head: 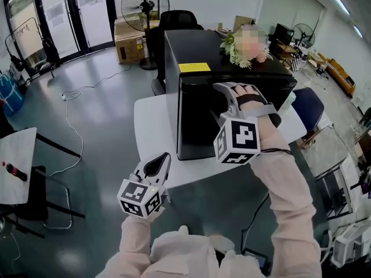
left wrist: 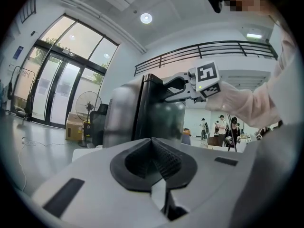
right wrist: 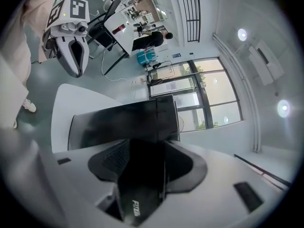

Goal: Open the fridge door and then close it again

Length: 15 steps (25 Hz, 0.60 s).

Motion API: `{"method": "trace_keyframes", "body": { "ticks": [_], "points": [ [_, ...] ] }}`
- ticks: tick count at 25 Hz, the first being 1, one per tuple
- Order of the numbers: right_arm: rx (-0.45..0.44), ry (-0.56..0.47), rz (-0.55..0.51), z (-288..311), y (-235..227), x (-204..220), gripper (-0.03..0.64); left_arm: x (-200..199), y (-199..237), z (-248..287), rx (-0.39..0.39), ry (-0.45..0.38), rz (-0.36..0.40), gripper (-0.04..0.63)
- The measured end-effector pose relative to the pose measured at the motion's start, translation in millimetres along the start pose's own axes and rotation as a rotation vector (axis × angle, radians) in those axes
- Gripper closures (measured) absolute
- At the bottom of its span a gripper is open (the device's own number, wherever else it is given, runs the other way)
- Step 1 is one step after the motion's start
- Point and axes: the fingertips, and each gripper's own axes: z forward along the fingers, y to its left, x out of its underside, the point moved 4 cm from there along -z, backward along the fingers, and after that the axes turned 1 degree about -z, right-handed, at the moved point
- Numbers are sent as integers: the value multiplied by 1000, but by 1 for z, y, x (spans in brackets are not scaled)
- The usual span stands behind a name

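A black mini fridge (head: 197,114) stands on a white table (head: 151,126), with a yellow label on its top. My right gripper (head: 226,91) sits at the top front edge of the fridge door (right wrist: 123,122). The dark door edge fills the space between its wide-set jaws. In the left gripper view the right gripper (left wrist: 173,87) reaches onto the top of the fridge (left wrist: 123,118). My left gripper (head: 157,165) hangs in front of the table's near edge, apart from the fridge, with its fingers together and nothing in them. In the right gripper view, the left gripper (right wrist: 76,65) appears at upper left.
A small plant (head: 237,48) sits on the fridge top. Behind the table are a black office chair (head: 174,19), a standing fan (head: 145,4) and a cardboard box (head: 128,39). A blue chair (head: 307,109) is at the right, another table (head: 14,161) at the left, a cable (head: 69,109) on the floor.
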Motion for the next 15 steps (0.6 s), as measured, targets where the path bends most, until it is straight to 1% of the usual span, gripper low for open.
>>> {"method": "trace_keyframes", "body": {
  "ticks": [2, 5, 7, 8, 9, 11, 14, 15],
  "points": [
    [31, -23, -4, 0, 3, 0, 375, 2, -5, 1, 8, 6, -5, 584],
    [112, -75, -3, -4, 6, 4, 371, 7, -10, 2, 18, 18, -9, 584],
    [167, -108, 41, -14, 7, 10, 373, 11, -13, 3, 20, 16, -16, 584],
    [182, -125, 91, -23, 9, 15, 373, 12, -14, 4, 21, 15, -23, 584],
    [184, -145, 164, -34, 14, 21, 373, 15, -15, 3, 22, 15, -31, 584],
    [147, -201, 374, -54, 28, 34, 392, 20, -17, 3, 23, 21, -44, 584],
    [83, -323, 760, -77, 53, 59, 441, 23, -22, 5, 26, 18, -51, 584],
    [68, -343, 892, -82, 61, 69, 453, 23, -23, 5, 28, 14, -54, 584]
  ]
}}
